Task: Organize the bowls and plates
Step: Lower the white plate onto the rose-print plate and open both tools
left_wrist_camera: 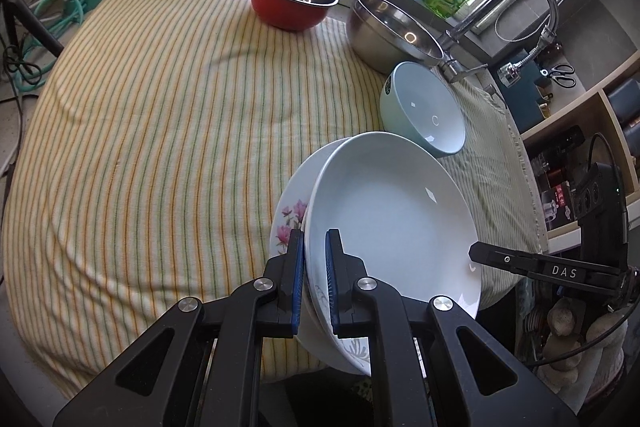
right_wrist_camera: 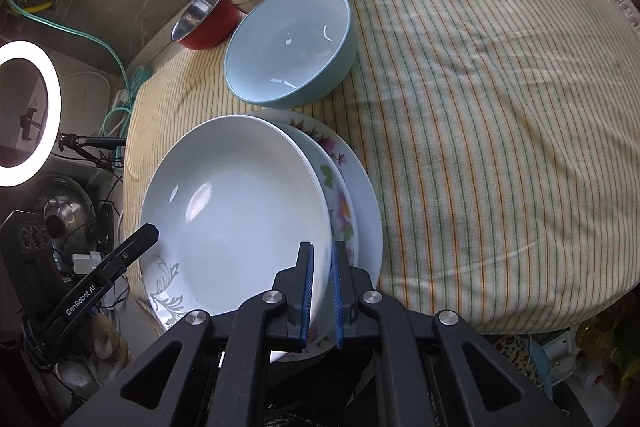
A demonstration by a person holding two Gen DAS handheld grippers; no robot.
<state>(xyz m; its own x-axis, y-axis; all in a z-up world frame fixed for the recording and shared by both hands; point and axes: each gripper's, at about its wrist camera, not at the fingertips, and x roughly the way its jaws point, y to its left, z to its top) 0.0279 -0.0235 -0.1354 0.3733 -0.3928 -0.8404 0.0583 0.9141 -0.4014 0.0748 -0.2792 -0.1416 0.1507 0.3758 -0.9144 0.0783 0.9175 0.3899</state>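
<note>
Carrying a stack of plates [left_wrist_camera: 392, 211] with both grippers, low over the striped cloth on the desk [left_wrist_camera: 160, 131].
The left gripper [left_wrist_camera: 314, 279] and right gripper [right_wrist_camera: 322, 291] have fingers clamped on opposite rims at lower centre; next comes an even set-down beside the blue bowl [right_wrist_camera: 292, 47]. Plate count and undersides stay hidden.

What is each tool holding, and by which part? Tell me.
Both hold the white deep plate by its rim: the left tool is shut on one edge, the right tool on the opposite edge. It sits above the floral plate.
</note>
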